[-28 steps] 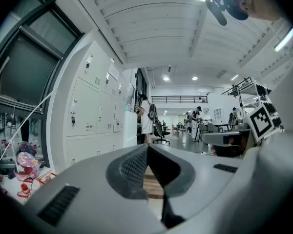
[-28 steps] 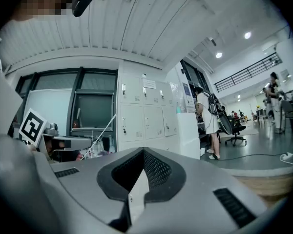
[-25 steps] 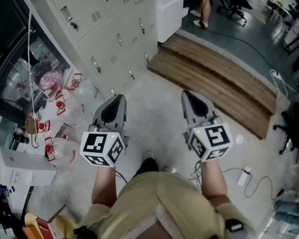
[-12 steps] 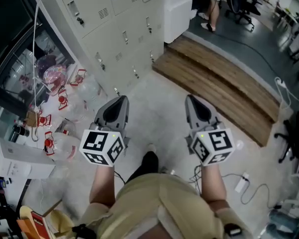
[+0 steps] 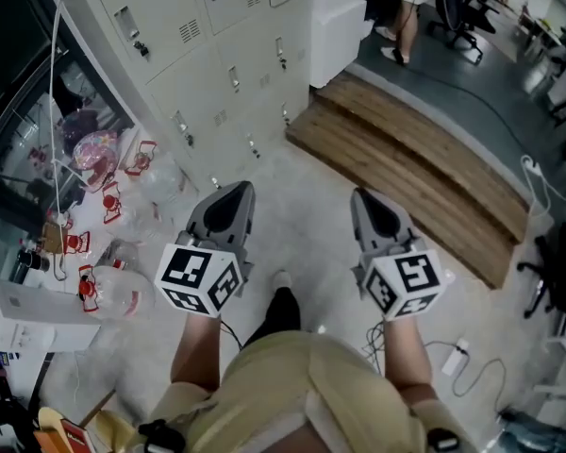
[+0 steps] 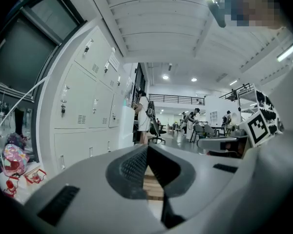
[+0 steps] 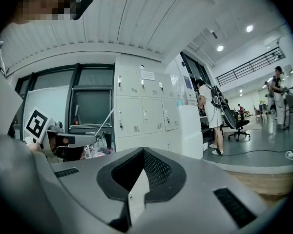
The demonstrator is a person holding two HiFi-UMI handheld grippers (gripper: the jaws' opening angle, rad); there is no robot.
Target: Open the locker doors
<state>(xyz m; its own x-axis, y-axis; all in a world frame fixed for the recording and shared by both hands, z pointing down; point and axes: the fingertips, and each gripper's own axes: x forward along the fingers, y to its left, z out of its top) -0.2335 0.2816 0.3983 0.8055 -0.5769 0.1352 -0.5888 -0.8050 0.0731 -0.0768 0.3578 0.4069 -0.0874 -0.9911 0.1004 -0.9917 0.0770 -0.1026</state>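
**Both claws clenched and empty; the lockers stand shut, ahead on your left**

At the far left of your head view is a dark glazed panel (image 5: 19,92). On the floor at its foot lies a heap of clear plastic bags with red-handled bits (image 5: 108,201), and a white box (image 5: 38,308) nearer you. None of its print can be read.

Next come the lockers (image 5: 208,55), a pale grey bank. Its long axis runs from the lower left up toward the top centre of your head view, with the door faces turned to the open floor on the right. Every door that shows lies flush and shut. Each has a small slotted vent and a lock at one edge. In your right claw view a white label (image 7: 147,75) sits on an upper door, too small to read.

Your left claw (image 5: 241,191) hangs over bare floor, well apart from the lockers, nose pointing up-frame. Its jaw tips meet and nothing is between them. Its marker cube (image 5: 200,279) bears only black-and-white square patterns, no words.

Your shoe (image 5: 281,302) shows between the two claws.

Your right claw (image 5: 360,198) is level with the left and points the same way. Its jaws are closed tight on nothing, and its own cube (image 5: 407,283) carries similar patterns.

To the right a wooden step (image 5: 424,173) runs diagonally across the floor. Beyond it, at the top, a person (image 5: 404,8) stands beside an office chair (image 5: 457,8). At the lower right a white power strip (image 5: 456,359) lies on the floor with its cable.
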